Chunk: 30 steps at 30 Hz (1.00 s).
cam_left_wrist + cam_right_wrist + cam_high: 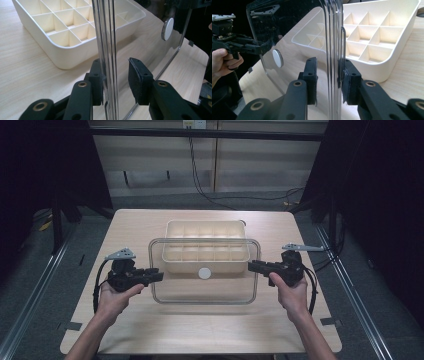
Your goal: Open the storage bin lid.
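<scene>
Left gripper (156, 275) straddles the clear lid's (200, 290) left edge, jaws partly apart, one pad touching. Lid hangs over the cream divided tray (206, 246) mid-table. Right gripper (254, 266) likewise brackets the right edge. Likely lid-fitting; next: clamp, align, lower evenly.

One wooden table (150, 330), one cream divided tray (206, 256), one clear lid (205, 292) with one round white knob (204, 273), two hands and two grippers are counted here.
</scene>
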Available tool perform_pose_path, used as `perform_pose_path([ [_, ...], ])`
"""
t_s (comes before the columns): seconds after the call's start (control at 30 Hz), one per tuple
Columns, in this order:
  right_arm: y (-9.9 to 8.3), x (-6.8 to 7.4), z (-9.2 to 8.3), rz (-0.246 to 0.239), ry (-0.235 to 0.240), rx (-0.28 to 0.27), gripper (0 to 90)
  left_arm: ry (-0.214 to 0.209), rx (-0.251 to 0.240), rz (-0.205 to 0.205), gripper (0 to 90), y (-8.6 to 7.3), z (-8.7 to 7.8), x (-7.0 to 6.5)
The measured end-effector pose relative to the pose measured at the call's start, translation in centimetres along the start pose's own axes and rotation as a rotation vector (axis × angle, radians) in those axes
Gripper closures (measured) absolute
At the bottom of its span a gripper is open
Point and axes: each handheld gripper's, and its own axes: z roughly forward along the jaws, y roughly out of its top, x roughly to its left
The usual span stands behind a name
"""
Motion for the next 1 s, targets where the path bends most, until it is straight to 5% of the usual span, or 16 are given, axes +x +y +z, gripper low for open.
perform_pose_path([
  [0.57, -3.4, 0.2, -0.7, 0.042, -0.001, 0.049, 69.3, -0.037, 0.078, -0.039, 66.1, -3.1, 0.6, -1.1],
  [1.0, -6.4, 0.4, -0.2, 0.080, 0.026, 0.091, 70.2, -0.027, 0.118, -0.065, 65.2, -5.1, 0.4, -1.4],
])
